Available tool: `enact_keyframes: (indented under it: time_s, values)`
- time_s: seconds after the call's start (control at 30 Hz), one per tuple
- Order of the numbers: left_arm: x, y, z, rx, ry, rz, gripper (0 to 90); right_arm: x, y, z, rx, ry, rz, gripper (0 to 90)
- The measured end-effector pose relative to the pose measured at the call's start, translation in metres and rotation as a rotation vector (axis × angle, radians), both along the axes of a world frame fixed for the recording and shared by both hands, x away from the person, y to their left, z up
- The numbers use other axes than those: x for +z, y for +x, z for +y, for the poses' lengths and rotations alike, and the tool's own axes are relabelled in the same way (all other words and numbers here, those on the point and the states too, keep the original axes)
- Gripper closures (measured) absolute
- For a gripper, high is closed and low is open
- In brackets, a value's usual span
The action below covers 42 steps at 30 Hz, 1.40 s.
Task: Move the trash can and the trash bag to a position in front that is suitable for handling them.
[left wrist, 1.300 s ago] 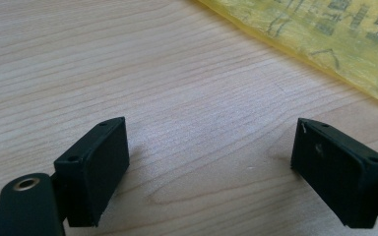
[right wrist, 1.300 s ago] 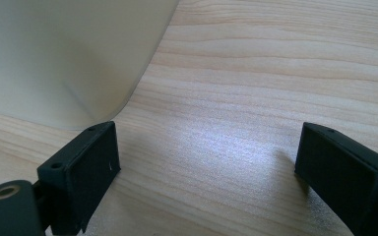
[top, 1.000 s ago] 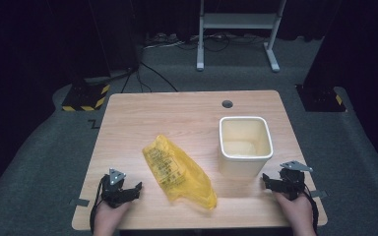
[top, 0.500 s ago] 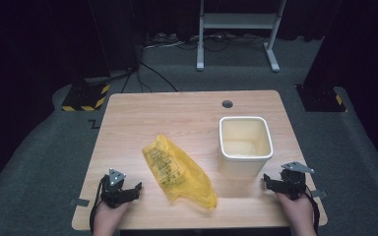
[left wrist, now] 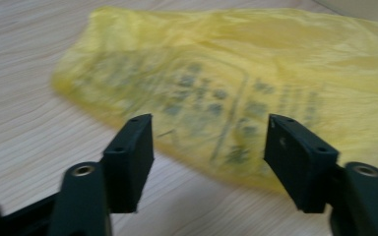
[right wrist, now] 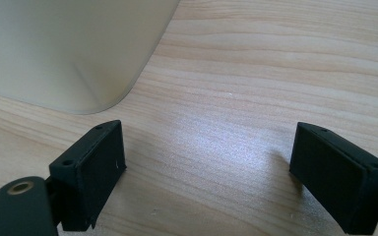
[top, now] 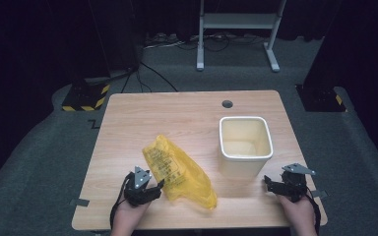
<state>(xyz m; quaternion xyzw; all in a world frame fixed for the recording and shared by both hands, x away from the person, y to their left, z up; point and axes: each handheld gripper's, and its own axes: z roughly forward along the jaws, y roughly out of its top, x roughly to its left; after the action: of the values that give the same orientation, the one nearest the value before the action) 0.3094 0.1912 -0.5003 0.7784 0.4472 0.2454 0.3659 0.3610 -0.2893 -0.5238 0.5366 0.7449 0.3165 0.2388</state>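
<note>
Left gripper (top: pixel 158 186) sits at lower left of the high view, just beside the near edge of the yellow plastic bag (top: pixel 177 169). Its jaws have just been closing and now stand at a middling gap; in the left gripper view the bag's printed side lies just ahead of them, nothing pinched between the pads, picture blurred. Bag lies flat and crumpled on the desk (top: pixel 177 118), left of centre, running from centre frame down toward the lower middle. Cream bin (top: pixel 245 146) stands upright right of centre, well apart from the bag, open mouth up. Right gripper (top: pixel 267 184) rests at lower right, close by the bin's near corner; its jaws stand wide over bare wood, holding nothing.
</note>
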Motion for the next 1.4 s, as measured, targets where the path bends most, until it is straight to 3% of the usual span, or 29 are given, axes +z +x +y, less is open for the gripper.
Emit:
enact_keyframes:
  time_s: [0.07,0.23,0.43,0.53,0.73,1.03,1.17,1.3,1.4]
  values:
    - [-0.006,0.006,-0.017,-0.042,0.024,0.022,38.9,0.0,0.0,0.0,0.002,0.003,-0.001,13.2]
    - [-0.014,0.017,-0.03,-0.065,0.085,0.053,42.3,0.0,0.0,0.0,0.002,0.002,0.001,13.3]
    - [-0.019,0.019,-0.032,-0.065,0.088,0.067,42.0,0.0,0.0,0.0,0.002,0.005,0.0,13.3]
    - [-0.02,0.019,-0.024,-0.047,0.046,0.084,41.9,0.0,0.0,0.001,0.002,0.005,0.0,13.3]
    - [-0.021,0.018,-0.006,-0.013,0.029,0.102,41.9,0.0,-0.001,0.001,0.001,0.003,0.001,13.3]
    - [-0.02,0.009,0.041,0.116,0.019,0.119,42.9,0.0,-0.001,0.001,0.001,0.003,0.0,13.3]
    - [-0.021,0.006,0.068,0.201,0.0,0.123,43.6,0.0,-0.001,0.001,0.002,0.003,0.0,13.3]
    - [-0.019,0.004,0.072,0.215,-0.002,0.123,44.4,0.0,-0.001,0.001,0.003,0.003,0.001,13.3]
    - [-0.014,0.001,0.066,0.191,-0.006,0.106,43.9,0.0,-0.001,0.001,0.004,0.002,0.0,13.3]
